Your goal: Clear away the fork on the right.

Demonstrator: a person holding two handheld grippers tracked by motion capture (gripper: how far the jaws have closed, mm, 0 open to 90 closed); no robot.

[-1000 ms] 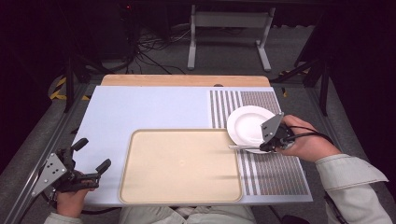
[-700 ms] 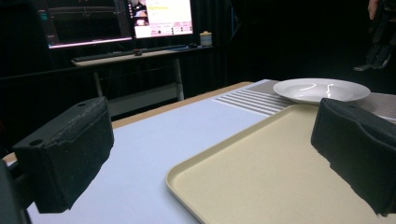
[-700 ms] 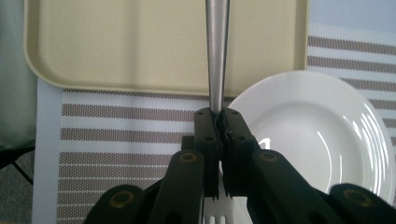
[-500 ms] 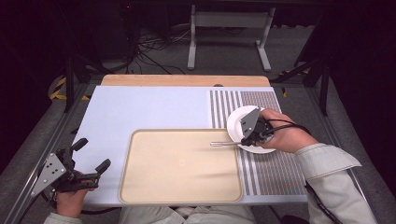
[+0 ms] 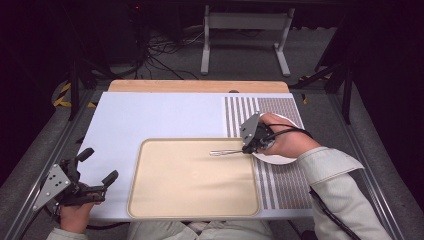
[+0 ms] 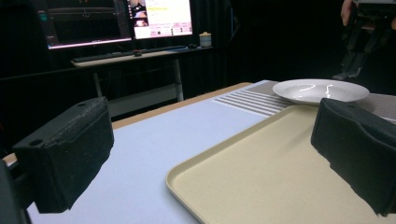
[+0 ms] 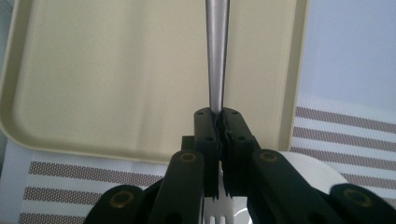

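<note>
High view: right hand-held gripper (image 5: 246, 148) clamps fork (image 5: 226, 152) above tray (image 5: 150, 200).

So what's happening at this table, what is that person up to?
A person holds a two-jaw gripper in each hand. The right gripper is shut on a metal fork, held out over the beige tray, with a white plate beside it on the striped mat. The left gripper waits open at the table's near left corner, holding nothing.

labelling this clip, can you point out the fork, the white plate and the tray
fork (image 7: 217, 51), right gripper view, on its metal handle.
white plate (image 6: 317, 88), left gripper view, on its inner surface.
tray (image 5: 190, 185), high view, on its bare beige floor.
</note>
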